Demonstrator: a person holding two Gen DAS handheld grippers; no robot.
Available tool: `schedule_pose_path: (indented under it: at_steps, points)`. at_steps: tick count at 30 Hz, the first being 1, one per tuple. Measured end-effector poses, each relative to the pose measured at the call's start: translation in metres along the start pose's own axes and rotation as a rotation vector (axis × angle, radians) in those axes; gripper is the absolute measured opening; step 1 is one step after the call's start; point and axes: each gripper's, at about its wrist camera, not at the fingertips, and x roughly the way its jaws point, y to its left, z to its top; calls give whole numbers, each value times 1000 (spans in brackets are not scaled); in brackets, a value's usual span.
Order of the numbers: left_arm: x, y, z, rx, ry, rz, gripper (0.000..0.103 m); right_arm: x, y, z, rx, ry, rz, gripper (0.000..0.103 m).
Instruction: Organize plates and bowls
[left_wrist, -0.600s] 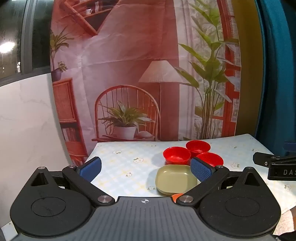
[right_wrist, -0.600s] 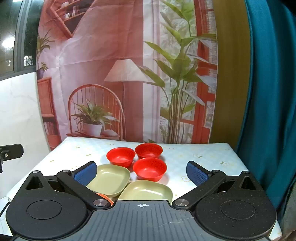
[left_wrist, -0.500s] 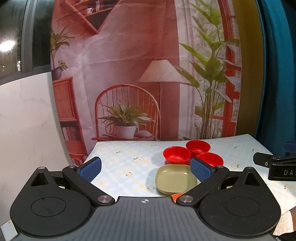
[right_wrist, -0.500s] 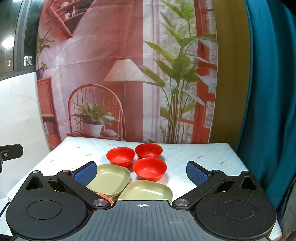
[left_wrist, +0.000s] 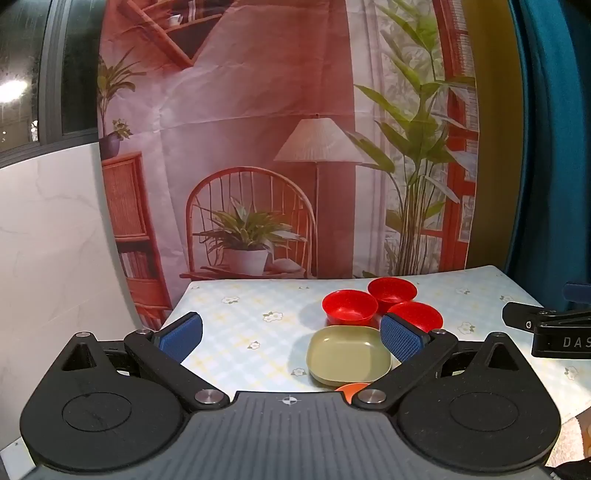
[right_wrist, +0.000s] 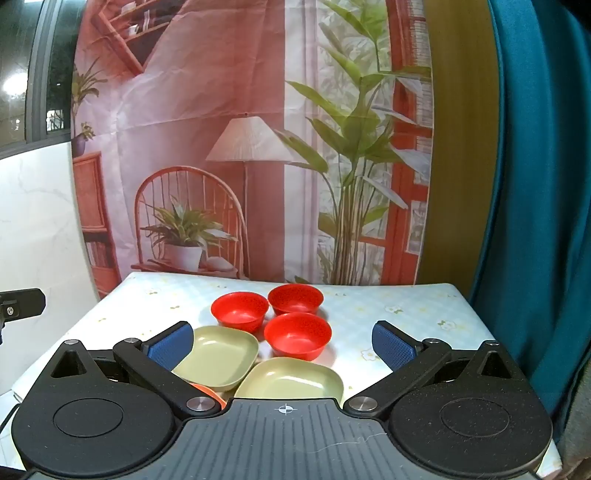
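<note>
Left gripper (left_wrist: 291, 334) and right gripper (right_wrist: 282, 341) hovered with jaws wide and empty, three red bowls (right_wrist: 297, 334) clustered mid-desk (right_wrist: 406, 306), two green plates (right_wrist: 218, 354) just before them

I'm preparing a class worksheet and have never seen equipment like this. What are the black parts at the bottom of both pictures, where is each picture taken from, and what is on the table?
No robot here: a person holds a two-finger tool in each hand. Each picture comes from a camera on one tool, looking forward along its blue-padded fingers. The left hand-held gripper and the right hand-held gripper are both wide open, holding nothing. On the flowered tablecloth sit three red bowls, close together, and two green plates in front of them. A small orange item peeks out, mostly hidden. In the left view, the black piece at the right edge is the other gripper.
</note>
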Motion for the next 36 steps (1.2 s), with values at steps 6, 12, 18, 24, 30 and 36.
schedule_pose_path:
  at_steps: [6, 12, 18, 24, 30, 36]
  points:
    - [0, 1, 1, -1, 2, 0, 103, 0, 0, 0, 0, 0, 0, 103]
    - [0, 1, 1, -3, 4, -1, 103, 1, 0, 0, -1, 0, -1, 103]
    - [-1, 2, 1, -4, 5, 1, 103, 1, -1, 1, -1, 0, 0, 103]
    - [0, 3, 2, -5, 4, 1, 103, 1, -2, 2, -1, 0, -1, 103]
    - [-1, 3, 2, -6, 6, 0, 103, 1, -2, 1, -2, -1, -1, 103]
    - [0, 4, 2, -7, 6, 0, 103, 1, -2, 1, -2, -1, -1, 103]
